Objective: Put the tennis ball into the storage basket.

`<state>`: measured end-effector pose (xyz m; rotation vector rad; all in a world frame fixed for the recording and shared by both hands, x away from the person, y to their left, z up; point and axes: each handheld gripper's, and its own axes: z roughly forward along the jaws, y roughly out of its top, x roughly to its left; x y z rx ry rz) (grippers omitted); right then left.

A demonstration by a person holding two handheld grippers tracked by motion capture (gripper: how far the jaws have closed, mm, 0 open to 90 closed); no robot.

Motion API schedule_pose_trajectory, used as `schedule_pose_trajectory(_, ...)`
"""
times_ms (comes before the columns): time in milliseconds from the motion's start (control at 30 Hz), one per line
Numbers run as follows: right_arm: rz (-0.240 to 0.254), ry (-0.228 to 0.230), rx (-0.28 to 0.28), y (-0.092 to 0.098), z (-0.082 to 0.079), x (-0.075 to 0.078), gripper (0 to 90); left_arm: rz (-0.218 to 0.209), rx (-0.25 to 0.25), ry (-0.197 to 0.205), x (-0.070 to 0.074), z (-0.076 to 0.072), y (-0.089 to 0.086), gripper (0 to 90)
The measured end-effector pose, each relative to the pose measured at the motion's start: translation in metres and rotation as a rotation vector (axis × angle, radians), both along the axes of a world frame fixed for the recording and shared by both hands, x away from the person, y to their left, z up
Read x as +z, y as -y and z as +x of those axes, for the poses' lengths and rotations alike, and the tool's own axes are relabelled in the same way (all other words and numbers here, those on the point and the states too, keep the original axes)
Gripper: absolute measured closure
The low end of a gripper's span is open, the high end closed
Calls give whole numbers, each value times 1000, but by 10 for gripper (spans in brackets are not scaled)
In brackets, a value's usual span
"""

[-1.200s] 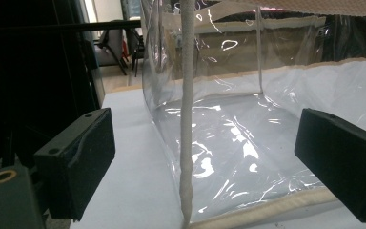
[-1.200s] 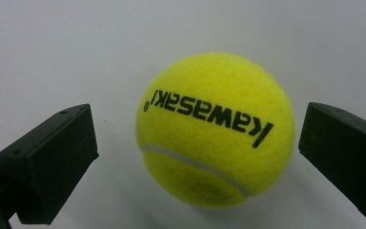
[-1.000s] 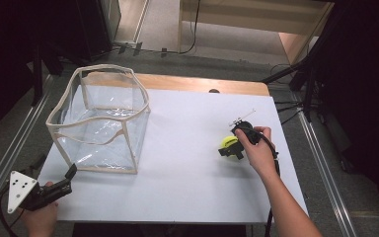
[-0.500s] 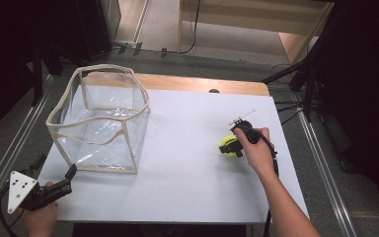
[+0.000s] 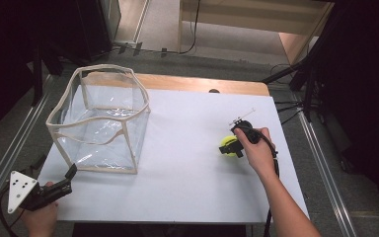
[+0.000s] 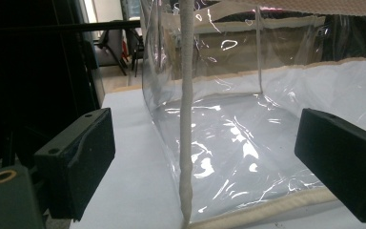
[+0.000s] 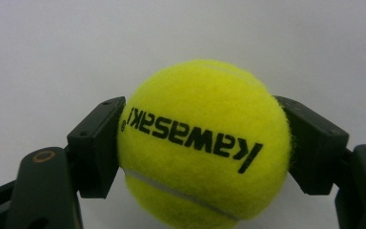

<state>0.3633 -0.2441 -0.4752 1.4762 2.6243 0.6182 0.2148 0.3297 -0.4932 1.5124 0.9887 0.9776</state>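
A yellow tennis ball (image 7: 202,143) with black lettering rests on the white table, at the right side in the high view (image 5: 227,145). My right gripper (image 7: 205,148) is shut on the ball, both black pads pressing its sides; its jaws have just closed around it. In the high view my right gripper (image 5: 231,146) points left from the hand. A clear plastic bag (image 5: 101,118) with cream trim stands open at the table's left. My left gripper (image 5: 70,172) rests at the front left corner, jaws open and empty, facing the bag's near corner seam (image 6: 186,143).
The white tabletop (image 5: 187,168) spreads between bag and ball. A wooden strip (image 5: 202,84) runs along its far edge. Metal rails (image 5: 321,158) flank both sides, with cables and dark stands on the floor beyond.
My right gripper's jaws have closed onto the tennis ball. Both hands have stayed in place, and the bag has not moved.
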Motion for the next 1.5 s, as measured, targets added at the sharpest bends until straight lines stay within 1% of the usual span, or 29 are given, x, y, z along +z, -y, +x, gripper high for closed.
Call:
schedule_pose_trajectory(67,4,0,5,-1,0,1,226,0,0,-1,0,0,0,68)
schedule_pose_trajectory(100,-1,8,16,-2,0,1,225,0,1,-1,0,0,0,68)
schedule_pose_trajectory(200,2,4,27,-5,0,2,225,0,0,-1,0,0,0,68)
schedule_pose_trajectory(467,3,10,48,-13,0,6,226,-4,3,-3,0,0,0,68)
schedule_pose_trajectory(733,12,14,74,-27,1,12,226,-4,3,-2,0,0,0,68)
schedule_pose_trajectory(800,11,17,92,-30,1,12,225,-5,1,0,0,0,-1,68)
schedule_pose_trajectory(867,15,20,97,-33,1,14,226,-7,1,1,0,0,-1,68)
schedule_pose_trajectory(900,16,19,91,-35,1,14,226,-8,1,1,0,0,-1,68)
schedule_pose_trajectory(933,18,15,103,-37,1,15,225,-8,1,1,0,0,-1,67)
schedule_pose_trajectory(1067,17,20,118,-43,1,16,225,-8,1,0,0,0,-1,68)
schedule_pose_trajectory(1100,18,19,127,-47,1,17,225,-9,0,-1,0,0,-1,68)
schedule_pose_trajectory(1267,23,22,144,-56,2,20,225,-8,0,-2,0,0,-1,68)
schedule_pose_trajectory(1300,20,21,156,-57,2,21,225,-9,-1,-1,0,0,-1,68)
schedule_pose_trajectory(1467,28,27,175,-68,2,24,226,-9,-1,-1,0,0,-1,68)
schedule_pose_trajectory(1500,30,23,171,-71,2,24,226,-9,-1,-1,0,0,-1,68)
